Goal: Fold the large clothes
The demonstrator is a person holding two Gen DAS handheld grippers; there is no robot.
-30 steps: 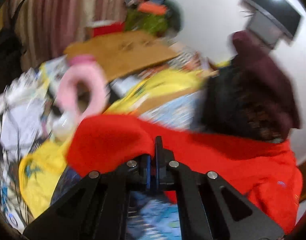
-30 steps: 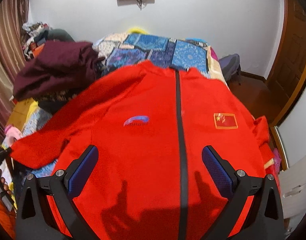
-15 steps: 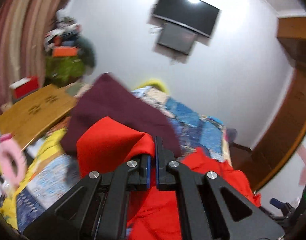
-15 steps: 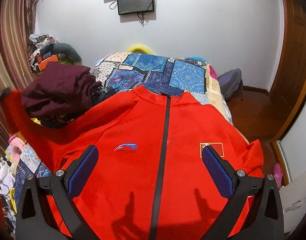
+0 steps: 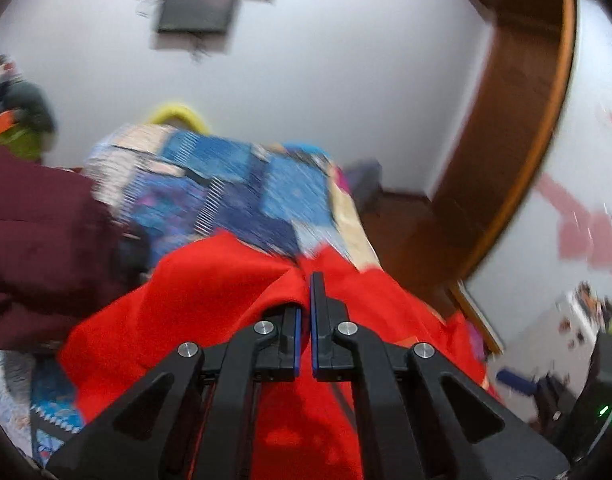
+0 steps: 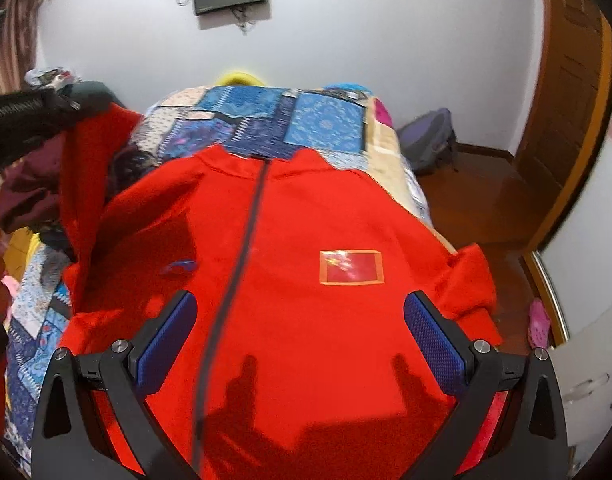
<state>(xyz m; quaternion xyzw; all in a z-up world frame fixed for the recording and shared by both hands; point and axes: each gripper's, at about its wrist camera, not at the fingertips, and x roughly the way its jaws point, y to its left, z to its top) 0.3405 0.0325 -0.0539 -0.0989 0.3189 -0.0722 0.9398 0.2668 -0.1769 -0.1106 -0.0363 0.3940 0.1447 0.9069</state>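
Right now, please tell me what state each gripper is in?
Left gripper: closed on the red jacket's sleeve.
Right gripper: open, holding nothing, above the red jacket.

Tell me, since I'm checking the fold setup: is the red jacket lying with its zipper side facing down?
No, the red jacket lies front up on the bed, its dark zipper and flag patch showing.

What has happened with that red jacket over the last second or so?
The left gripper, jaws shut on the jacket's sleeve, has lifted it off the side of the bed and swung it up and over toward the red jacket. The right gripper drifted a little over the chest, jaws open and empty. The jacket's body stayed flat on the patchwork quilt, zipped.
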